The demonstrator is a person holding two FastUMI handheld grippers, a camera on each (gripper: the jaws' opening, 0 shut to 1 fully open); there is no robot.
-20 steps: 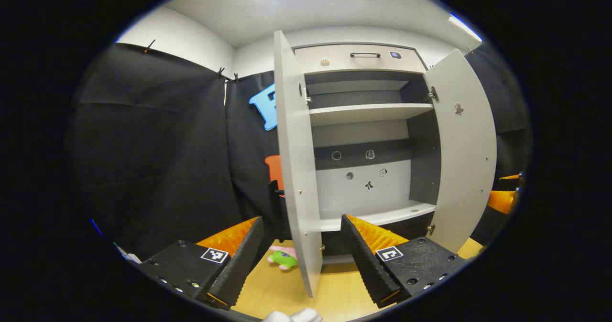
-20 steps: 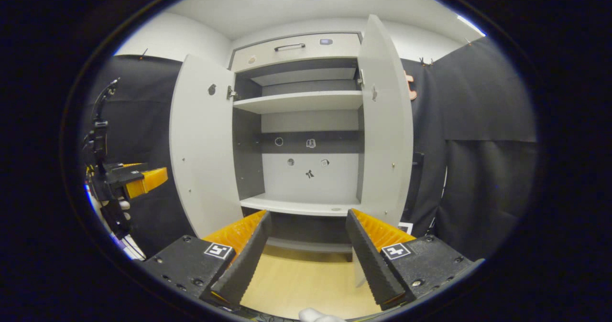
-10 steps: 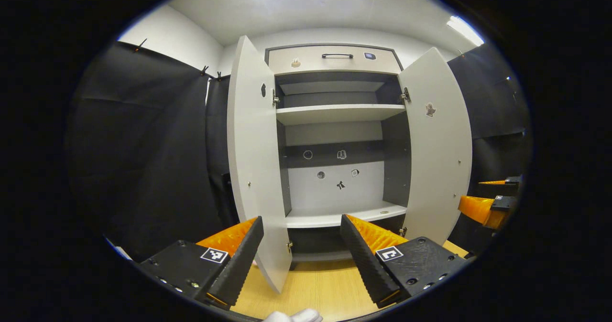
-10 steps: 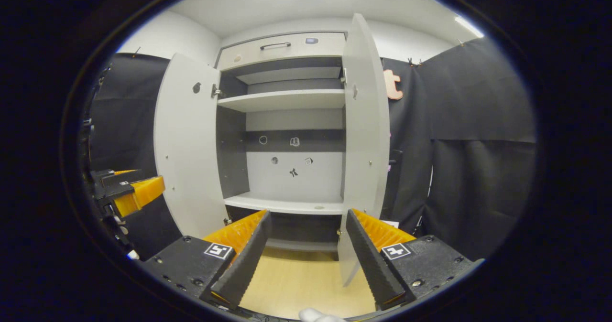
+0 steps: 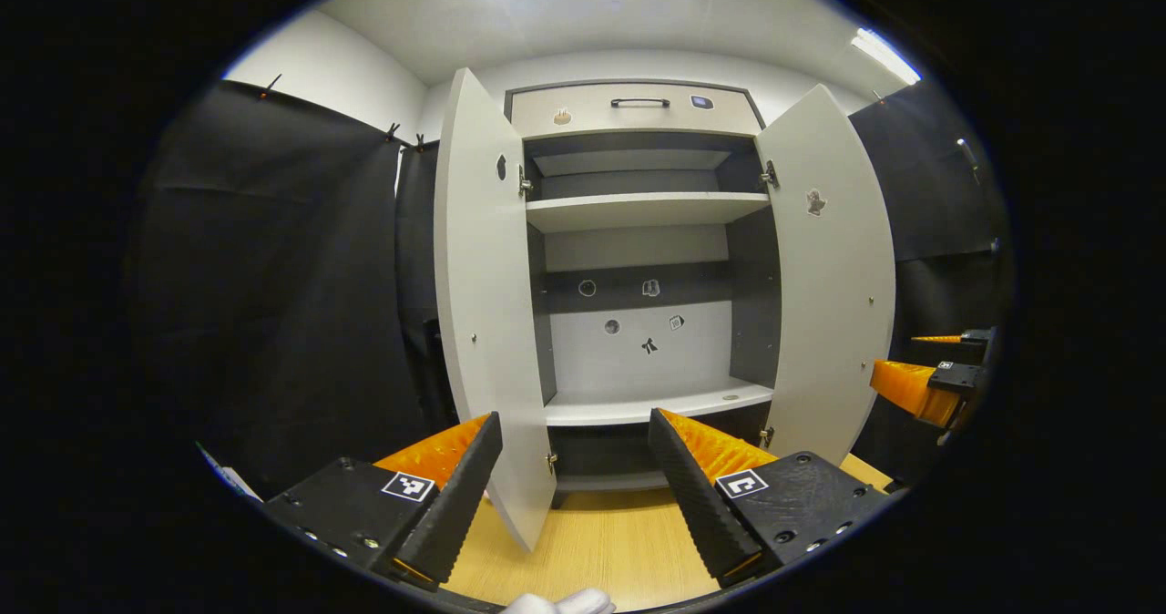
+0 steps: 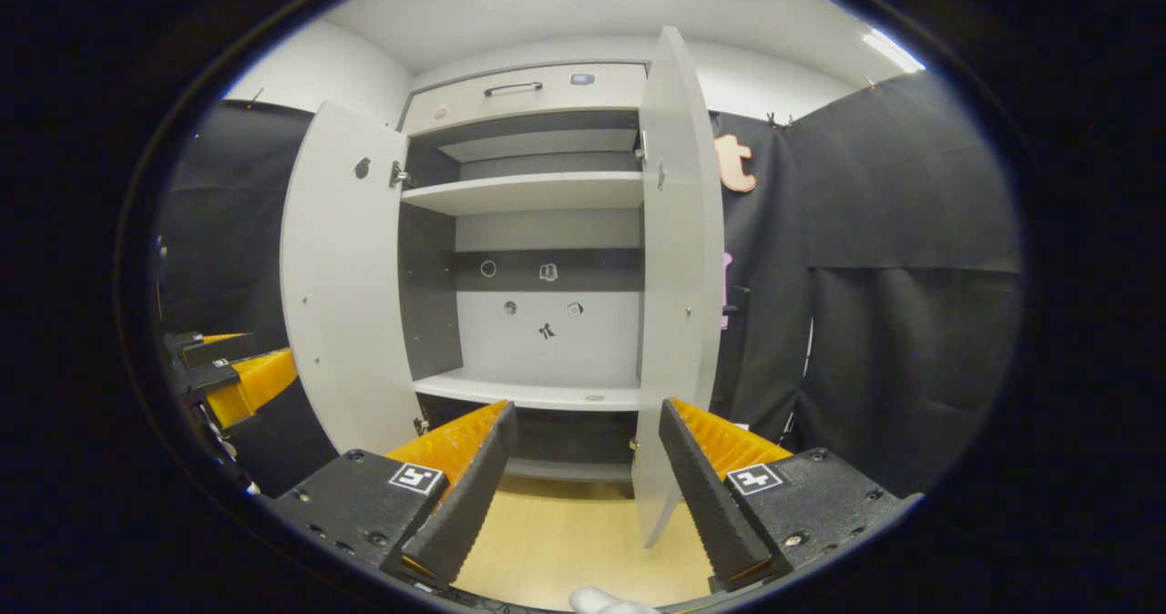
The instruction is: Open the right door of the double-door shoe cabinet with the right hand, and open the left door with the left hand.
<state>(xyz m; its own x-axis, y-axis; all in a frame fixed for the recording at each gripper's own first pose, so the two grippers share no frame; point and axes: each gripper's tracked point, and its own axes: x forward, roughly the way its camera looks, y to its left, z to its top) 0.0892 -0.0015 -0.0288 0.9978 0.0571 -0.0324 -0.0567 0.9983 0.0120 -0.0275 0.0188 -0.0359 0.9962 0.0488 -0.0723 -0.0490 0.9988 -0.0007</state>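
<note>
Since a second ago, the left door [image 5: 483, 295] has been swung further outward: it was seen nearly edge-on in the left gripper view and is now seen with its inner face turned to the camera. In the right gripper view the right door [image 6: 679, 268] has shifted leftward and is presented more edge-on.

The shoe cabinet [image 5: 638, 108] is seen standing against the booth's black cloth wall, on a light wooden floor [image 5: 601, 550]. Both doors are held wide open and its interior is exposed. A drawer front with a dark handle [image 5: 639, 102] is set across the top. Below it, an upper shelf [image 5: 642, 209] and a lower shelf [image 5: 656, 404] are visible, with a dark band and a few small stickers [image 5: 649, 345] on the back panel between them.

The left gripper [image 5: 574, 482] is held in front of the cabinet with its jaws spread apart and nothing between them; the lower edge of the left door is seen in the gap, farther off. The right gripper [image 6: 588, 482] is likewise held with its jaws spread and empty, the bottom corner of the right door lying beyond them. Neither door is touched by a finger. The right gripper is also seen at the right edge of the left gripper view, beside the right door.

A small piece of white glove [image 5: 560, 603] is seen at the bottom edge of the left gripper view.
</note>
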